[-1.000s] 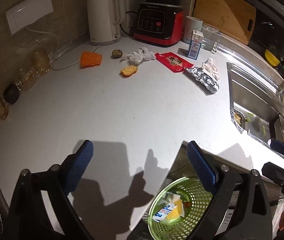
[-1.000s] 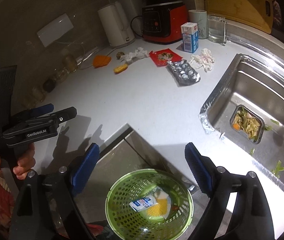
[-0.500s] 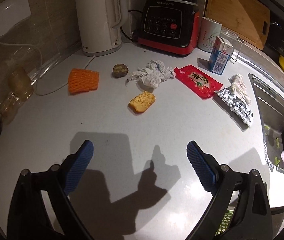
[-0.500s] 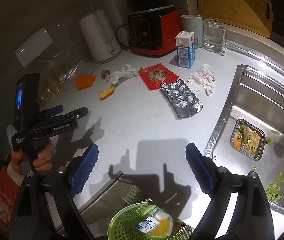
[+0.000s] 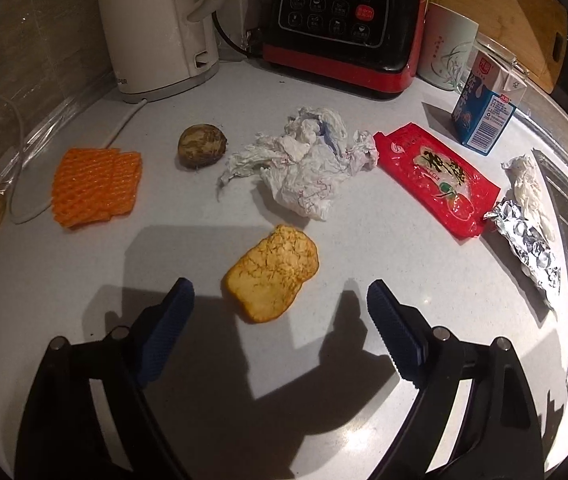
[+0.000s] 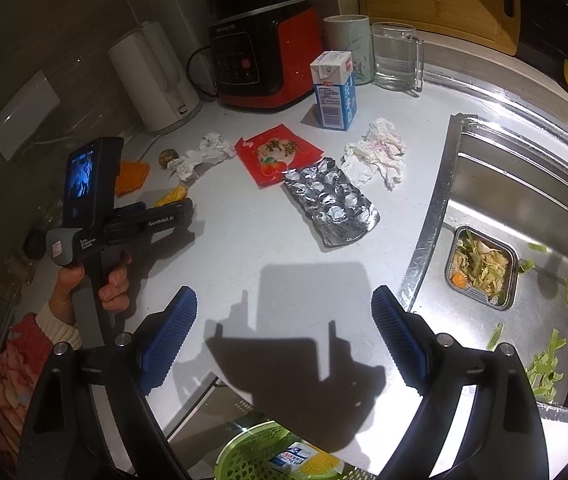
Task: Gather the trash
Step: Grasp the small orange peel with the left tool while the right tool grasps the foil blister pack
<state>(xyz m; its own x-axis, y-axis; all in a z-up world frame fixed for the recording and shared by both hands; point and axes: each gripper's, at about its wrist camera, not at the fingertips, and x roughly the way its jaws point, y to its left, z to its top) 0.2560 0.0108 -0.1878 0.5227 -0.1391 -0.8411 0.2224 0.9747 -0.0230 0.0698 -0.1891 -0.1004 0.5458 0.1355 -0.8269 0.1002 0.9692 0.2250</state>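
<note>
Trash lies on the white counter (image 5: 164, 240). My left gripper (image 5: 280, 300) is open and empty, its jaws on either side of an orange peel piece (image 5: 272, 280). Beyond it lie crumpled paper (image 5: 304, 160), a brown pit (image 5: 202, 146), orange foam netting (image 5: 96, 188), a red wrapper (image 5: 440, 180) and foil (image 5: 528, 240). My right gripper (image 6: 284, 312) is open and empty above the counter's front edge. In the right wrist view the foil (image 6: 332, 200), a crumpled tissue (image 6: 376, 152), the red wrapper (image 6: 276, 154) and a milk carton (image 6: 334, 90) lie ahead. The left gripper (image 6: 152, 216) shows at left.
A white kettle (image 5: 156, 24), a red blender base (image 5: 340, 24), a mug (image 6: 348, 48) and a glass jug (image 6: 396, 56) stand at the back. The sink (image 6: 524, 200) with a strainer of scraps (image 6: 480, 268) is at right. A green basket (image 6: 252, 456) sits below the counter edge.
Both grippers moved forward over the counter towards the trash. The left now reaches the orange peel piece; the basket has slipped to the bottom of the right view.
</note>
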